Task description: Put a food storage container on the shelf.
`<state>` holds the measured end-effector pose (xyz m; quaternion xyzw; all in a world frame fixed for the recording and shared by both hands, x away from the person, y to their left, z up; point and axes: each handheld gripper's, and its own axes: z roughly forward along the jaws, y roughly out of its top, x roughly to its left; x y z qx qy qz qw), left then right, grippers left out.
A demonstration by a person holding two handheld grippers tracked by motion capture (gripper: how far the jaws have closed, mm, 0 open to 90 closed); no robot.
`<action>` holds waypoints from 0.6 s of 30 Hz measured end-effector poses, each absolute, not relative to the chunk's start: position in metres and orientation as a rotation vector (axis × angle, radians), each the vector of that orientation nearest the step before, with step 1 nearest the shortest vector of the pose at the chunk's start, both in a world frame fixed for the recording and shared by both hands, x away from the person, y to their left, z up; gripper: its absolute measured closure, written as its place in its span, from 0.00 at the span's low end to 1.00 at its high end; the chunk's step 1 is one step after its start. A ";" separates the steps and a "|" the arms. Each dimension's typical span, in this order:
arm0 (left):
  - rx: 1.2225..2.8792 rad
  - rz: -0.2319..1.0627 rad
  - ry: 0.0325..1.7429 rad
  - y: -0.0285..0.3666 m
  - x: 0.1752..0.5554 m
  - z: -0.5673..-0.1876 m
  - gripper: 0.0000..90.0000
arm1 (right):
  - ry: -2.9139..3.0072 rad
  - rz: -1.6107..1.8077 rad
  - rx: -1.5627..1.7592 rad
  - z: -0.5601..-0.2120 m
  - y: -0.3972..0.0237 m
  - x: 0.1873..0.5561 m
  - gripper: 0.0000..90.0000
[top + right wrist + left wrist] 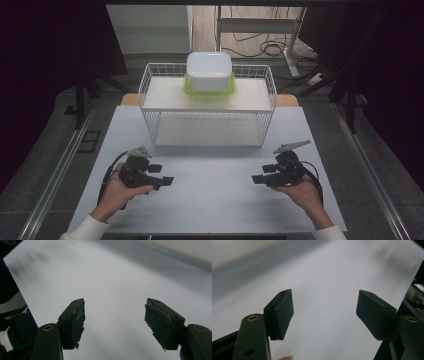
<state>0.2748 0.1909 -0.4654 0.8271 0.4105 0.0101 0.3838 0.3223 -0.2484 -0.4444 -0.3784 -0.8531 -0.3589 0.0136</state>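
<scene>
White tabletop (210,200) under both my hands, bare between them. My left gripper (161,174) sits low at the near left, gripped by my left hand (119,192), nose pointing inward toward the middle of the table; its jaws stand wide apart with nothing between them, and in the left gripper view (324,312) the gap shows blurred white surface. My right gripper (264,173) mirrors it at the near right, held in my right hand (300,192), nose also pointing inward, well apart from the left one. Its jaws are likewise spread wide and hold nothing; in the right gripper view (115,322) the pads (157,320) look worn and chipped at the edges. Cable trails off each gripper toward my wrists. Beyond both, at the far middle of the table, a white wire rack (150,85) with two shelves. On its upper shelf, toward the back centre, a white container (209,70) turned upside down, resting on a yellow-green lid (230,90) whose rim shows beneath it. Lower shelf (207,131) carries nothing I can make out. Floor cables (265,47) lie behind the table.
</scene>
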 end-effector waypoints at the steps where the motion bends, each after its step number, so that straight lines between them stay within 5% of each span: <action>1: 2.106 0.022 1.060 0.191 0.275 -0.469 0.32 | -2.660 -1.102 -1.183 -0.448 -0.249 0.322 0.35; 18: 2.086 0.025 1.090 0.199 0.272 -0.478 0.31 | -2.667 -1.103 -1.217 -0.458 -0.249 0.321 0.30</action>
